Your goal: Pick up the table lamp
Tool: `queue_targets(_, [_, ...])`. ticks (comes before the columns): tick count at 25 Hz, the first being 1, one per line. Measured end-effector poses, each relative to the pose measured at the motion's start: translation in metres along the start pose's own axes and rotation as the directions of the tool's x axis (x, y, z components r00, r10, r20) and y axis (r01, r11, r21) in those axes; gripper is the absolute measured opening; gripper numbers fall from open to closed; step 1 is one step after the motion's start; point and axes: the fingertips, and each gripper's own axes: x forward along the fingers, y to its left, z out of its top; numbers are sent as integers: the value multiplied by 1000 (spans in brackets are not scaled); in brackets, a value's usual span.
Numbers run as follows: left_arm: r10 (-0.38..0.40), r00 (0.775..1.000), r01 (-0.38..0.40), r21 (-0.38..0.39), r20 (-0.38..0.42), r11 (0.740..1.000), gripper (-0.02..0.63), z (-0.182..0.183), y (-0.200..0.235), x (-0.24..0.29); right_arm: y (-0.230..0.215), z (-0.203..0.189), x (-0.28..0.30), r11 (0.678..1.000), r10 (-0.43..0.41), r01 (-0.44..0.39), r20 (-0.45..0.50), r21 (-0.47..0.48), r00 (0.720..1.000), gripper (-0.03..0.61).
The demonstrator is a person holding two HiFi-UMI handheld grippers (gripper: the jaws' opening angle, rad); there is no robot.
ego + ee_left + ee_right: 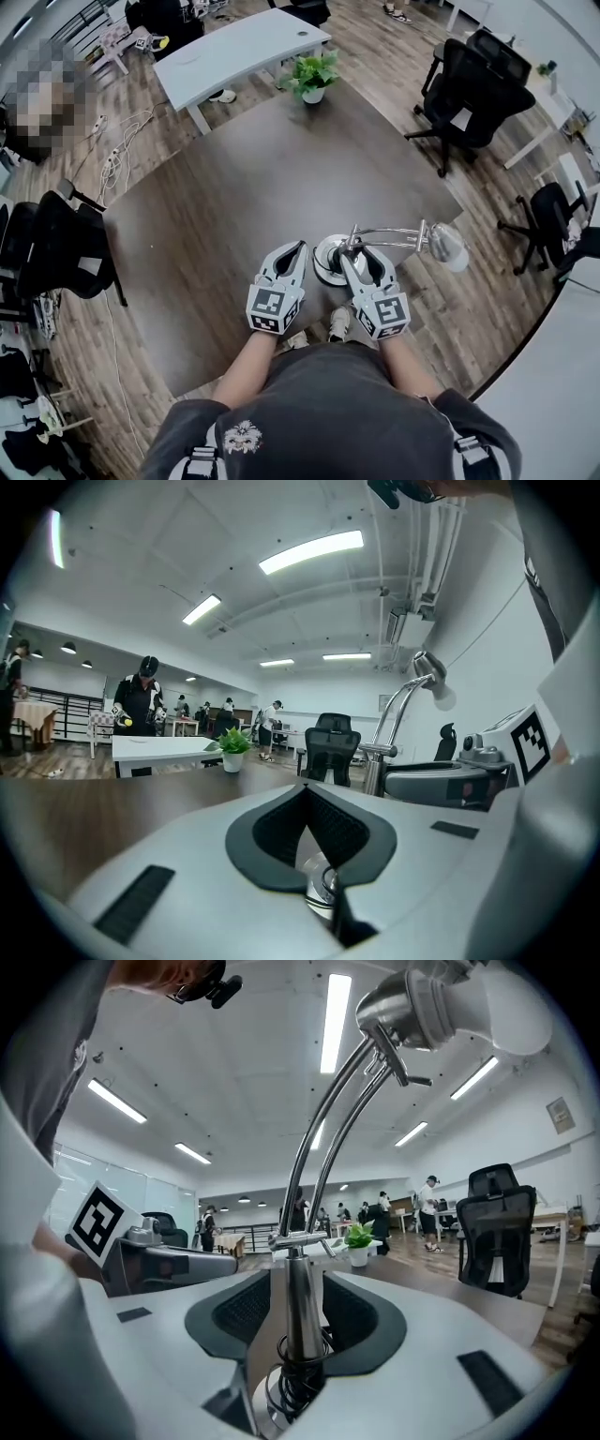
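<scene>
The table lamp (330,259) stands upright on its round chrome base on the dark wooden table (234,187), close to the near edge where the person stands and toward that edge's right-hand corner. From the base a straight metal stem (298,1307) rises to a joint. Two thin curved rods go on from there to the white-shaded head (441,1002). In the head view the rods lean to the right, and the head shows out past the table's near edge.

The right gripper (364,255) sits at the lamp's base with its jaws apart. The stem stands between them, with a gap on each side, so the pads are not pressing it. A dark cord (292,1377) is coiled round the foot of the stem, just in front of the jaws.

The left gripper (296,250) rests just beside the lamp base on its left, low over the table, its jaws brought together at the tips with nothing between them.

A small potted plant (312,77) stands at the table's far corner, well apart from the lamp. Beyond the table are a light grey desk (239,47) and black office chairs (464,84) on a wood floor.
</scene>
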Motion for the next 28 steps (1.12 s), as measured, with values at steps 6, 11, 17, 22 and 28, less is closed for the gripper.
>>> queue_targets(6, [31, 1000, -31, -1, -2, 1000, 8, 1, 13, 1, -2, -5, 20, 999, 32, -32, -8, 10, 999, 181])
queue_targets(11, [55, 998, -55, -5, -3, 998, 8, 0, 19, 3, -2, -6, 35, 998, 68, -68, -11, 7, 998, 181])
queue_targets(17, [74, 997, -74, -7, -11, 997, 8, -2, 25, 4, 1, -6, 50, 995, 100, -100, -10, -2, 995, 181])
queue_targets(22, [87, 996, -87, -9, -18, 996, 8, -5, 32, 4, 2, -9, 57, 995, 103, -103, -13, -13, 995, 181])
queue_targets(28, [100, 995, -101, -11, -26, 995, 8, -6, 36, 7, 5, -3, 62, 990, 132, -132, -5, -50, 991, 179])
